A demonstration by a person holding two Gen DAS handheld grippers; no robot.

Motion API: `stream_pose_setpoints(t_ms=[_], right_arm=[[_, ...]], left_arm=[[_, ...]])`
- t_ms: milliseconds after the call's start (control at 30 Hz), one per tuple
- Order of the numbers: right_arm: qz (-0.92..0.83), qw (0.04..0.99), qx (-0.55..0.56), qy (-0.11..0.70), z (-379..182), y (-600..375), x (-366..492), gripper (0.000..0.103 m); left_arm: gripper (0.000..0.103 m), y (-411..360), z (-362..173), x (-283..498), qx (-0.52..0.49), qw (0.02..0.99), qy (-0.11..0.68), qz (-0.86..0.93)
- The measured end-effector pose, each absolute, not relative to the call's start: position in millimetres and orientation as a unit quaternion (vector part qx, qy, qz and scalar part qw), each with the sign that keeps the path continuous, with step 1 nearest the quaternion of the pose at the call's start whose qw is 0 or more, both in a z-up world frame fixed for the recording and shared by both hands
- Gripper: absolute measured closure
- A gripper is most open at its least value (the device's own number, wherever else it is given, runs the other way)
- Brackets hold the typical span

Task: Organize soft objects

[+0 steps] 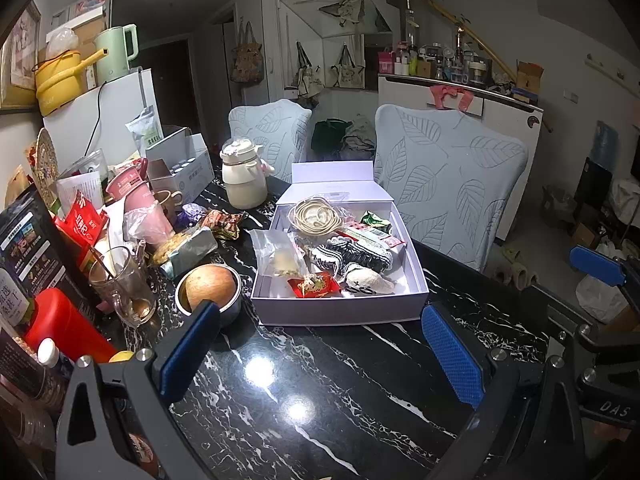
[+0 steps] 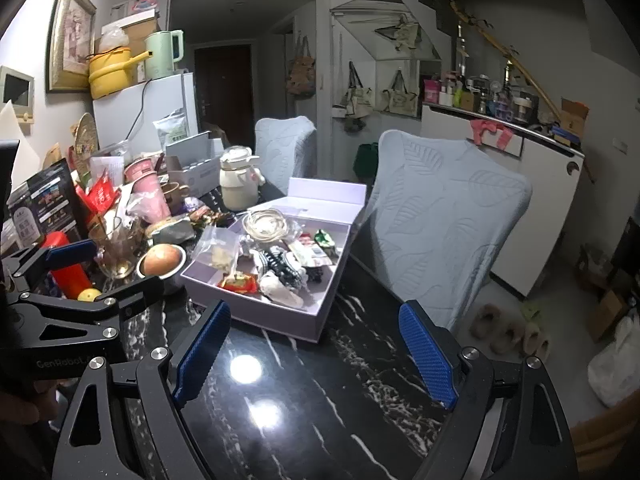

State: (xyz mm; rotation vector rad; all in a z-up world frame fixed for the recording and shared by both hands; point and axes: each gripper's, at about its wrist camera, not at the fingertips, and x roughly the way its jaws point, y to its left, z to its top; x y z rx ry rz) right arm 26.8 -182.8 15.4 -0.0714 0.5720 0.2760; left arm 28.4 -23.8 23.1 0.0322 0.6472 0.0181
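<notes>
An open white box (image 1: 340, 312) (image 2: 276, 320) sits on the black marble table. It holds a striped black-and-white sock (image 1: 352, 254) (image 2: 282, 266), a white soft item (image 1: 370, 280) (image 2: 278, 290), a coiled cord (image 1: 316, 216), a clear bag (image 1: 276, 252), a red packet (image 1: 314, 286) and snack packets. My left gripper (image 1: 320, 332) is open and empty, just in front of the box. My right gripper (image 2: 316, 328) is open and empty, over the table near the box's front corner. The left gripper's fingers (image 2: 70, 252) show at the left of the right wrist view.
Left of the box stand a metal bowl with a round fruit (image 1: 210, 286), a glass mug (image 1: 120, 284), a red container (image 1: 60, 320), pink cups and packets. A cream kettle (image 1: 244, 176) stands behind. Two covered chairs (image 1: 448, 184) line the far side.
</notes>
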Motion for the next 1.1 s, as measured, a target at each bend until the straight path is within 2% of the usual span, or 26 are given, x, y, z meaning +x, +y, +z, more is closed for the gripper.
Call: stream_pose_setpoints(t_ms=[1100], right_arm=[[0.121, 0.948, -0.027, 0.294, 9.8, -189.8, 27.0, 0.016]], left_arm=[[0.001, -30.9, 16.0, 30.8, 0.03, 0.944, 0.328, 0.005]])
